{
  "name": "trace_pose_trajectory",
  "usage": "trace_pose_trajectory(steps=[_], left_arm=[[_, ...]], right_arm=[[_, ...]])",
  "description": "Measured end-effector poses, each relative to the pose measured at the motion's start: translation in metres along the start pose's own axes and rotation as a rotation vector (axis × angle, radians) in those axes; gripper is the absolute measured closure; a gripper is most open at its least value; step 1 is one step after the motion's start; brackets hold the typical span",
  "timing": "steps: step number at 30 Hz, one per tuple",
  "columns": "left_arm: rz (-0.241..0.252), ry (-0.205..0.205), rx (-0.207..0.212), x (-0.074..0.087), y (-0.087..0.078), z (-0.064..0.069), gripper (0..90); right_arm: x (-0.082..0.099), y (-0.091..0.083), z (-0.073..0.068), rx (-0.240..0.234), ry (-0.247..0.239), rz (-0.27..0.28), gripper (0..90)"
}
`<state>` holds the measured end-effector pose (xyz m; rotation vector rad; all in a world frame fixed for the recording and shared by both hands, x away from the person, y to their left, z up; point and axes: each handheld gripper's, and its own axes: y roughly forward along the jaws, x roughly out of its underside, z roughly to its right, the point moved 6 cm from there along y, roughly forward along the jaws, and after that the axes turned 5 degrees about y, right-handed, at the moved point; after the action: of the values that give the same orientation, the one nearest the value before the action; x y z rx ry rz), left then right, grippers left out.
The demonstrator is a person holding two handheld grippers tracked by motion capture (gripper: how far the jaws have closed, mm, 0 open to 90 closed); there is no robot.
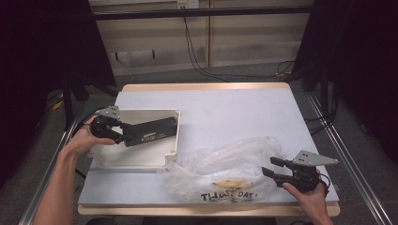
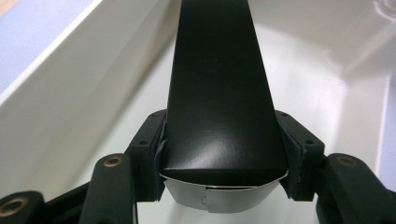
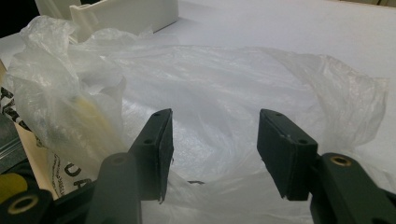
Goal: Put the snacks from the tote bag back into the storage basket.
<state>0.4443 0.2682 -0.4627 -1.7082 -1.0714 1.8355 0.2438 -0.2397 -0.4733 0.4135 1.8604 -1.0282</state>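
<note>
The left gripper (image 1: 123,136) clamps one end of a long, smooth matte-black box (image 1: 152,131), which stretches ahead of its jaws over the glossy white plastic bin (image 1: 141,159). The right gripper (image 1: 272,168) stands wide with nothing pinched, crinkled clear plastic bag (image 1: 225,164) just ahead on the pale tabletop (image 1: 234,112).

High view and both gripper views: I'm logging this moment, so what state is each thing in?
Left gripper: shut on the long black box.
Long black box: held over the white bin, one end clamped.
White bin: upright, open-topped.
Clear plastic bag: crumpled, lying on the table, mouth open toward the right gripper.
Right gripper: open, at the bag's mouth.
</note>
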Motion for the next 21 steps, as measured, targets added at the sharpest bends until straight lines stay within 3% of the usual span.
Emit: trace_pose_trajectory(steps=[7, 10, 21], left_arm=[[-0.074, 0.020, 0.018, 0.000, 0.004, -0.004, 43.1], [-0.073, 0.017, 0.013, 0.001, 0.005, -0.004, 43.0], [-0.155, 0.008, 0.046, 0.005, 0.014, -0.006, 42.6]], right_arm=[[0.000, 0.000, 0.000, 0.002, -0.001, 0.001, 45.7], [0.000, 0.000, 0.000, -0.001, -0.003, 0.003, 45.7], [-0.001, 0.003, -0.003, -0.008, -0.012, -0.007, 45.6]])
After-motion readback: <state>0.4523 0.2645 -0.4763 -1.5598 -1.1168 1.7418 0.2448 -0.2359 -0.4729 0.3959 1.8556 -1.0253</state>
